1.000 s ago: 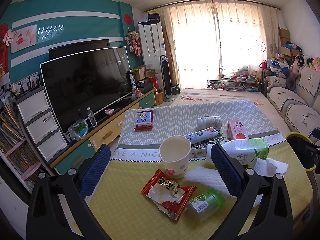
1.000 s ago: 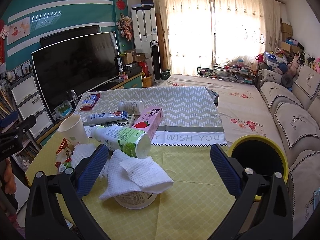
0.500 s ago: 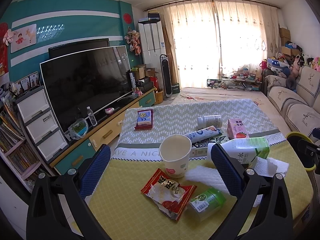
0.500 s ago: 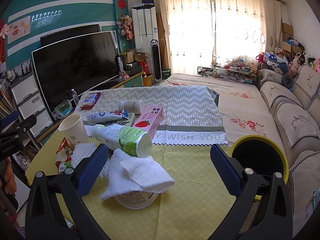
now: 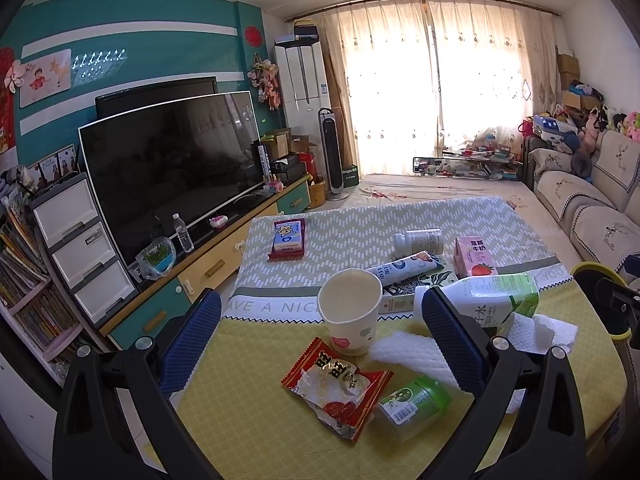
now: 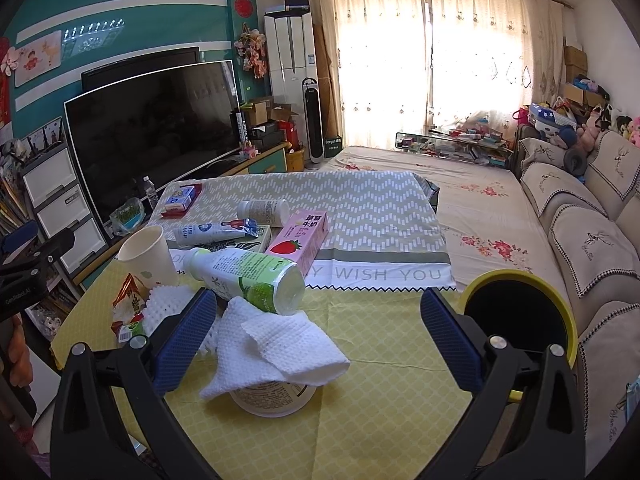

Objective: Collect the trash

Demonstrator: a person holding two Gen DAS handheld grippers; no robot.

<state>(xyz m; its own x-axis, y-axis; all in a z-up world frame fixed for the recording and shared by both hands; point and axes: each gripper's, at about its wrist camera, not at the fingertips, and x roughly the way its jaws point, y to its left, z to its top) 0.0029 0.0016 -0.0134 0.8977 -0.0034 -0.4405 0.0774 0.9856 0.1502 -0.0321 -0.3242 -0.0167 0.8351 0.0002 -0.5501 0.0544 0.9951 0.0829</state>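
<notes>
left gripper (image 5: 320, 330): jaws standing wide apart, holding nothing, touching nothing; hovering over the near edge of the table (image 5: 248, 412), the paper cup (image 5: 350, 310) showing between its blue pads (image 5: 191, 342).
right gripper (image 6: 318, 338): jaws also gaping wide, gripping nothing; hanging just above the white paper towel (image 6: 276, 350), left pad close beside it, contact not clear.
paper cup: one, standing upright, serving as landmark.
snack wrapper (image 5: 338, 388): one, red, lying crumpled just in front of the cup.
green jar (image 5: 412, 404): one, lying on its side in front-right of the cup, touching the wrapper.
drink bottle (image 6: 246, 278): one, white and green, lying on its side right of the cup, its base resting on the towel.
paper towel: seeming two pieces, one draping over a white tub (image 6: 272, 398), a second (image 5: 408, 354) lying flat just right of the cup; whether they join, cannot tell.
milk carton (image 5: 474, 260): one, pink with a strawberry, sitting behind-right of the cup.
tube (image 5: 406, 268): one, lying behind the cup on a book (image 5: 400, 300).
pill bottle (image 5: 418, 240): one, white, lying farther behind the cup.
blue box (image 5: 288, 236): one, lying behind-left of the cup.
bin (image 6: 520, 320): one, yellow-rimmed, black inside, sitting far right of the cup past the table edge.
</notes>
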